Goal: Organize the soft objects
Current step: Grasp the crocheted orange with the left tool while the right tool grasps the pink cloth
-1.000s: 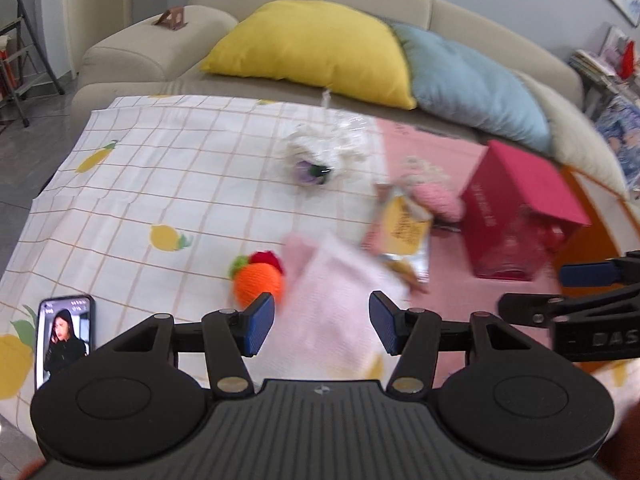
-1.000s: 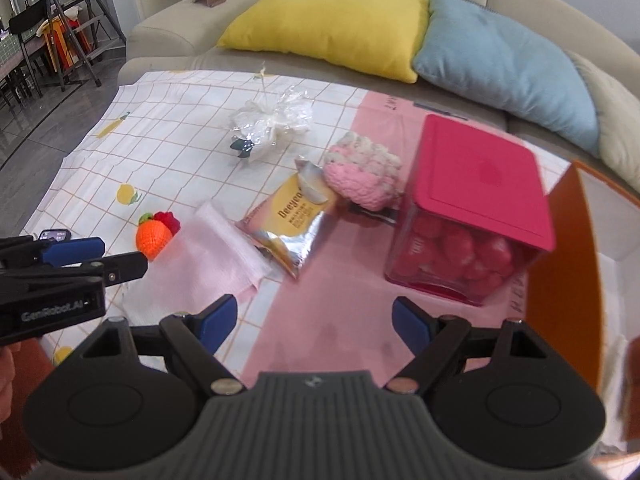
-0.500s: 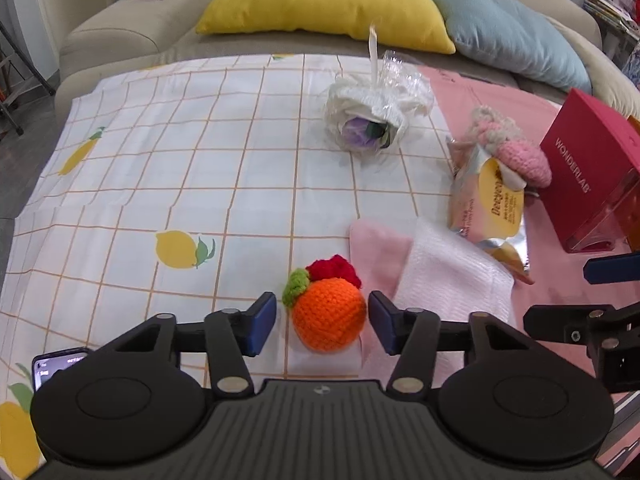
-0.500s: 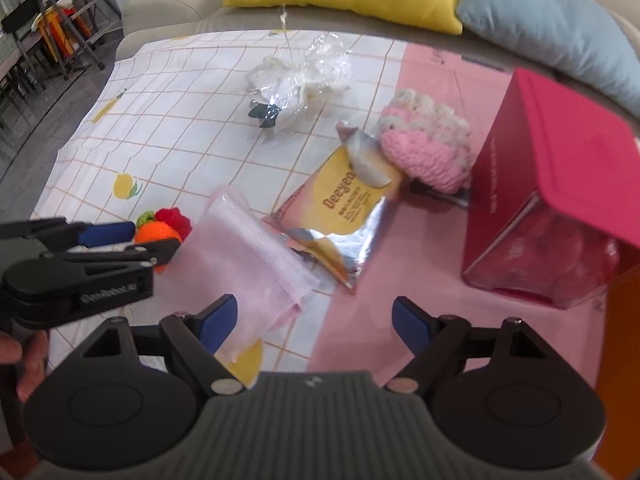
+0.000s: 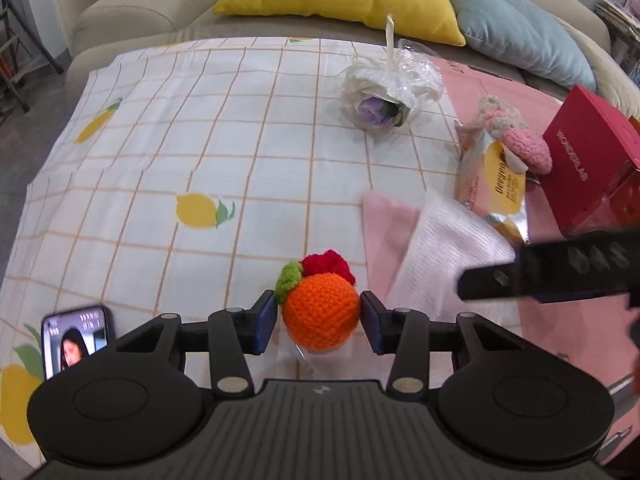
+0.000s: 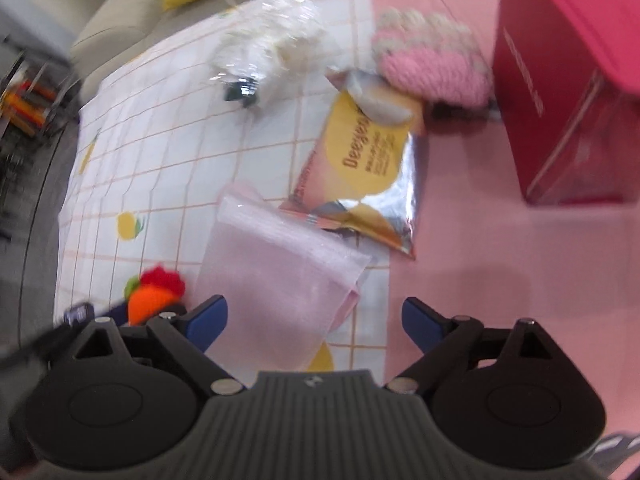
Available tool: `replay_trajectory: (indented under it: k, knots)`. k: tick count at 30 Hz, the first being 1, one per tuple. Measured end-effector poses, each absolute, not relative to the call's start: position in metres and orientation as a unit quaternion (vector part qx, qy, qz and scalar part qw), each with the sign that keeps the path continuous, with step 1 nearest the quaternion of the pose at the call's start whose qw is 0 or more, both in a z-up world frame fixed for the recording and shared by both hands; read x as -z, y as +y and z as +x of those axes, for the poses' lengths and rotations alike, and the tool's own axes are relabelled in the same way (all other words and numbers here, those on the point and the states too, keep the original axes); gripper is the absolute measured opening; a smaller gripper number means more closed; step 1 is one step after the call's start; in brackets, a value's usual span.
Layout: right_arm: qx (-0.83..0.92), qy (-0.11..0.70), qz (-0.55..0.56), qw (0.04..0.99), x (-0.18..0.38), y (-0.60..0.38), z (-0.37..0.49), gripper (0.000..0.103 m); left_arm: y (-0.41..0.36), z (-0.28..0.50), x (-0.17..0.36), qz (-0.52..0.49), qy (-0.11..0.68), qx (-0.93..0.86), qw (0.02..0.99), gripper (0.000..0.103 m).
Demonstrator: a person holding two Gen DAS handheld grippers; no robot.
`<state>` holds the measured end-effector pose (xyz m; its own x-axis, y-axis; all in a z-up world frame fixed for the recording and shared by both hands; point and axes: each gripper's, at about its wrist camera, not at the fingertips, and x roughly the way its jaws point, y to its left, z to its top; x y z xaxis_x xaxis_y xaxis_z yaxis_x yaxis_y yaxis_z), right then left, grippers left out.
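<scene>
Left wrist view is showing the left gripper (image 5: 319,320) sitting low over the checked cloth (image 5: 224,148) with the crochet orange (image 5: 320,308) right between its blue pads. Its jaws have just been closing in, and now the pads are hugging both sides of the orange; the right one is looking like it's touching, the left one is so close that a tiny gap can't be ruled out. A red and green tuft is sticking out of the ball on the side away from the gripper. Just to the right of the jaws a pink pouch (image 5: 436,256) is lying flat, and past that a snack bag (image 5: 494,184) with a pink knit piece (image 5: 516,136) resting on its far end. A red box (image 5: 588,160) is standing further right. Straight ahead and well away, a wrapped flower (image 5: 384,92) is lying on the cloth. A phone (image 5: 76,338) is lying by the left finger's base.

Right wrist view is pretty blurry. The right gripper (image 6: 315,320) is hanging over the near end of the pouch (image 6: 280,280) with its jaws spread wide, having just been opening further, and nothing is being squeezed. The pouch is lying between the fingers, nearer the left one. The orange (image 6: 154,294) is peeking out to the left of that finger, and the snack bag (image 6: 368,176) is sitting ahead.
</scene>
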<state>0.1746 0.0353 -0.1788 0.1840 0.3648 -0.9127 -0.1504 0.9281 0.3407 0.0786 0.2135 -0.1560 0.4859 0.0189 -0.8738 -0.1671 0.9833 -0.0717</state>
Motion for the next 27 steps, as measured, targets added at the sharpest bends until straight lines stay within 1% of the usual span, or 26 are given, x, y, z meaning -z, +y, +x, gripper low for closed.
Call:
replay_trajectory:
  k: [4, 6, 8, 9, 11, 12, 13, 14, 16, 17, 20, 25, 27]
  knots:
    - [-0.160, 0.626, 0.109, 0.755, 0.187, 0.044, 0.177, 0.093, 0.200, 0.077, 0.161, -0.070, 0.517, -0.038, 0.852, 0.051]
    - [-0.162, 0.620, 0.107, 0.760, 0.186, 0.050, 0.177, 0.090, 0.195, 0.076, 0.162, -0.076, 0.519, -0.032, 0.851, 0.051]
    - [-0.168, 0.617, 0.094, 0.763, 0.184, 0.055, 0.176, 0.077, 0.190, 0.074, 0.160, -0.080, 0.518, -0.025, 0.851, 0.051]
    - [-0.167, 0.615, 0.083, 0.766, 0.184, 0.057, 0.176, 0.073, 0.187, 0.073, 0.158, -0.081, 0.516, -0.023, 0.853, 0.051]
    - [-0.168, 0.611, 0.075, 0.770, 0.184, 0.056, 0.175, 0.061, 0.180, 0.072, 0.155, -0.085, 0.513, -0.013, 0.854, 0.051]
    - [-0.168, 0.609, 0.073, 0.772, 0.183, 0.054, 0.175, 0.056, 0.176, 0.071, 0.153, -0.087, 0.513, -0.006, 0.854, 0.051]
    - [-0.170, 0.609, 0.071, 0.772, 0.184, 0.052, 0.175, 0.045, 0.173, 0.070, 0.152, -0.088, 0.512, -0.001, 0.854, 0.051]
    - [-0.173, 0.610, 0.072, 0.770, 0.184, 0.049, 0.175, 0.028, 0.169, 0.069, 0.152, -0.086, 0.512, -0.001, 0.855, 0.051]
    - [-0.178, 0.615, 0.081, 0.764, 0.185, 0.042, 0.176, 0.014, 0.164, 0.068, 0.151, -0.084, 0.512, -0.005, 0.855, 0.051]
    - [-0.181, 0.613, 0.083, 0.764, 0.184, 0.037, 0.175, 0.008, 0.163, 0.068, 0.151, -0.086, 0.513, -0.006, 0.854, 0.051]
    - [-0.189, 0.604, 0.083, 0.770, 0.175, 0.024, 0.172, 0.006, 0.164, 0.066, 0.151, -0.093, 0.517, -0.013, 0.851, 0.051]
    - [-0.193, 0.590, 0.082, 0.780, 0.159, 0.002, 0.169, 0.006, 0.166, 0.061, 0.148, -0.091, 0.522, -0.024, 0.848, 0.051]
    - [-0.191, 0.583, 0.082, 0.785, 0.154, -0.008, 0.167, 0.001, 0.165, 0.058, 0.144, -0.096, 0.519, -0.027, 0.849, 0.051]
